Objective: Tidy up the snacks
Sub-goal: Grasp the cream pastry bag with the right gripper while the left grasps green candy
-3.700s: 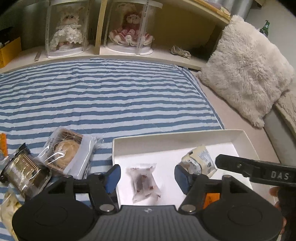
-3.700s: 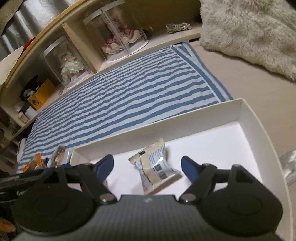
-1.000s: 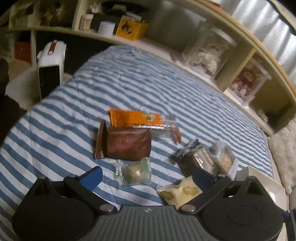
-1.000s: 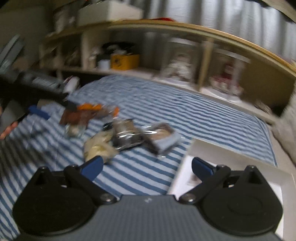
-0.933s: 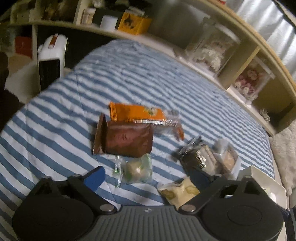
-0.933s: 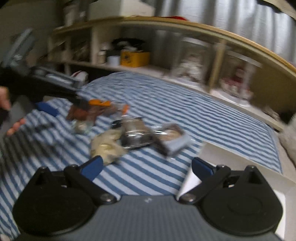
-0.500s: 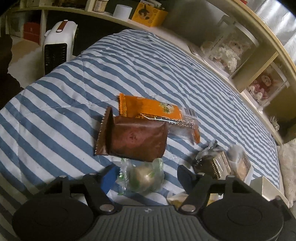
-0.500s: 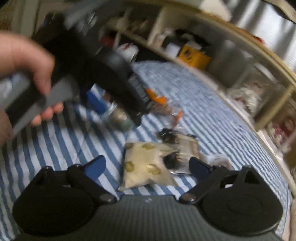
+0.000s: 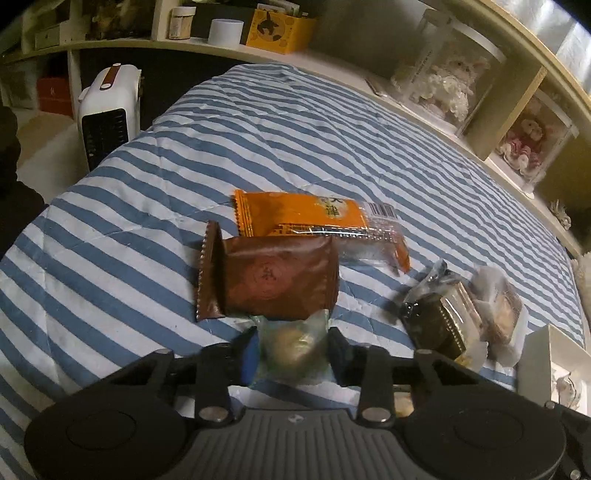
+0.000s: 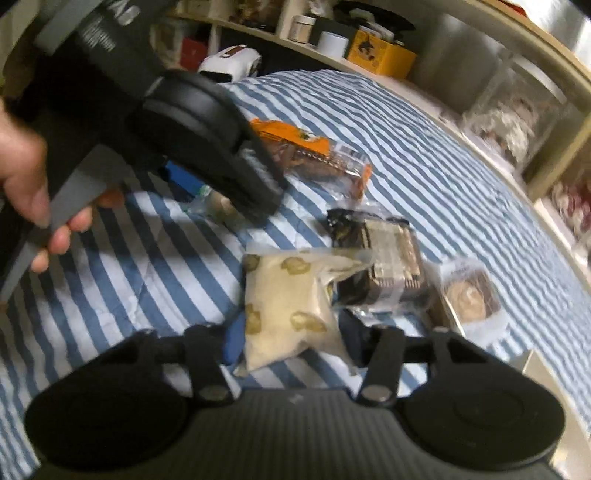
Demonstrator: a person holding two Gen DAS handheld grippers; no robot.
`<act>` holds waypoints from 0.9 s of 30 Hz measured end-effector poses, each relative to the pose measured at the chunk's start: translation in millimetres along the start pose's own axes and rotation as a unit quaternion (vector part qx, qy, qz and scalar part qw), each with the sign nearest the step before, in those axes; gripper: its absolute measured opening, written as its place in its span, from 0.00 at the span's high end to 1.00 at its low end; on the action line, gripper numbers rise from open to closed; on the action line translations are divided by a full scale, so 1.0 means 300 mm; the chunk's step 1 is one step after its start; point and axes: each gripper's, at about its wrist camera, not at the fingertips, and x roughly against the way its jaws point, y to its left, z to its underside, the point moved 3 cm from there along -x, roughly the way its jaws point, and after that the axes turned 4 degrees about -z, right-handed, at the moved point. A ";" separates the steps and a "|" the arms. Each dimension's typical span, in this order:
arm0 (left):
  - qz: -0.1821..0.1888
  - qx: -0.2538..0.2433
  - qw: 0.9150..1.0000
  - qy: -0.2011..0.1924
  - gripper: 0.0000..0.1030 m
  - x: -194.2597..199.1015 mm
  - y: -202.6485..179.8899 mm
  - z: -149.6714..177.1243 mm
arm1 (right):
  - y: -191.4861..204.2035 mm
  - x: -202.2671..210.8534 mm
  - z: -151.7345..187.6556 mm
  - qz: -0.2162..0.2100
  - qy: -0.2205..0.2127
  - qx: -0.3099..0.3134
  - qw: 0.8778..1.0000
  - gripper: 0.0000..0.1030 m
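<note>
On the blue-and-white striped blanket [image 9: 295, 122] sat the whole snack pile. Left gripper [image 9: 291, 352] had its jaws just closing in; blue pads pressed both sides of the small clear-green wrapped sweet [image 9: 293, 345], which lay on the blanket just below the brown foil packet [image 9: 273, 280]. Orange packet [image 9: 299, 216] lay behind the brown one, its edge tucked against it. Right of those: dark clear-wrapped biscuit pack [image 9: 439, 317], touching a clear-wrapped round pastry [image 9: 498, 314]. White box [image 9: 535, 347] corner visible at far right edge of the left wrist view, past the pastry. Right gripper [image 10: 291, 347] jaws also had just been closing, now narrowed onto the cream packet with yellow blobs [image 10: 288, 306]; pads sat at its near end on both sides, left pad touching, right pad partly hidden behind the wrapper, looked clamped. Cream packet's far corner overlapped the dark biscuit pack. Right wrist view also showed the left gripper body up left, held by a hand [image 10: 26, 181], tilted down toward the blanket. Background: shelf [image 9: 147, 46] with a yellow box [image 9: 280, 29], white heater [image 9: 109, 110] beside the bed, doll display cases [image 9: 447, 77] on the ledge. Right view was slightly motion-blurred.
</note>
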 end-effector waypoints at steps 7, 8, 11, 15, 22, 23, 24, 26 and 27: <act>0.025 -0.003 1.000 0.000 0.64 0.069 -0.023 0.033 | -0.015 0.060 0.044 -0.003 -0.002 -0.039 0.999 0.53; 0.029 -0.005 1.000 -0.003 0.64 0.082 -0.029 0.035 | -0.022 0.074 0.051 -0.005 -0.006 -0.048 0.999 0.54; 0.042 -0.012 0.999 -0.011 0.64 0.119 -0.052 0.046 | -0.044 0.111 0.065 -0.012 -0.023 -0.075 0.997 0.55; 0.055 -0.023 0.998 -0.024 0.64 0.172 -0.078 0.062 | -0.086 0.184 0.086 -0.014 -0.049 -0.111 0.992 0.55; 0.075 -0.047 0.995 -0.043 0.64 0.263 -0.128 0.105 | -0.175 0.334 0.147 -0.003 -0.078 -0.175 0.981 0.55; 0.080 -0.048 0.995 -0.044 0.64 0.272 -0.134 0.111 | -0.195 0.355 0.158 -0.002 -0.081 -0.185 0.979 0.55; 0.084 -0.052 0.994 -0.044 0.64 0.285 -0.144 0.118 | -0.215 0.381 0.173 0.000 -0.085 -0.197 0.977 0.55; 0.087 -0.059 0.993 -0.046 0.64 0.307 -0.162 0.132 | -0.250 0.422 0.199 0.005 -0.092 -0.214 0.973 0.55; 0.092 -0.061 0.993 -0.047 0.64 0.319 -0.171 0.139 | -0.266 0.442 0.213 0.010 -0.095 -0.221 0.970 0.55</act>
